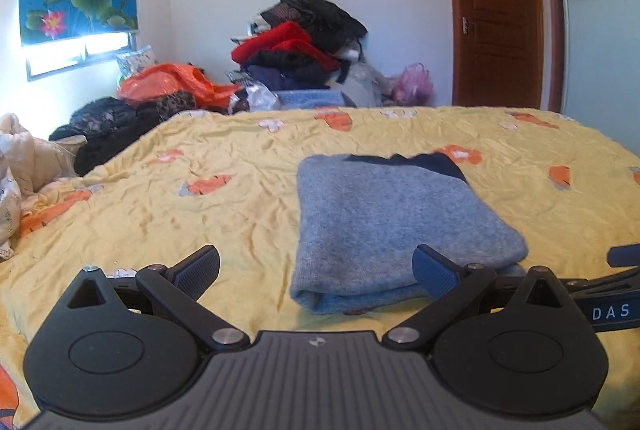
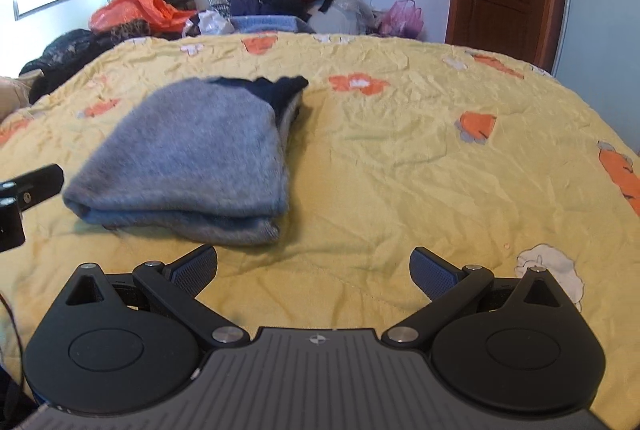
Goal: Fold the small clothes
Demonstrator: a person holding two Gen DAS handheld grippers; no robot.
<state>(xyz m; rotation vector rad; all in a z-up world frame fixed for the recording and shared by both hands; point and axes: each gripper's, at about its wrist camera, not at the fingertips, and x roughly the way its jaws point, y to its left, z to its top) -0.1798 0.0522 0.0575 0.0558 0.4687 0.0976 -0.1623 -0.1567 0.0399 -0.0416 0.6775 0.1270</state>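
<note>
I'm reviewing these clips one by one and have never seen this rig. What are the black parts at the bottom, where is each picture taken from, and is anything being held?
No robot is here: a person holds a two-finger gripper in each hand, each with a fisheye camera looking forward along its fingers. The black parts are those grippers. One picture looks over the left gripper, the other over the right gripper. Both are open and hold nothing. On the yellow flowered bedspread lies a folded grey-blue sweater with a dark navy edge at its far end. Behind the bed are a pile of clothes and a wooden door.
</note>
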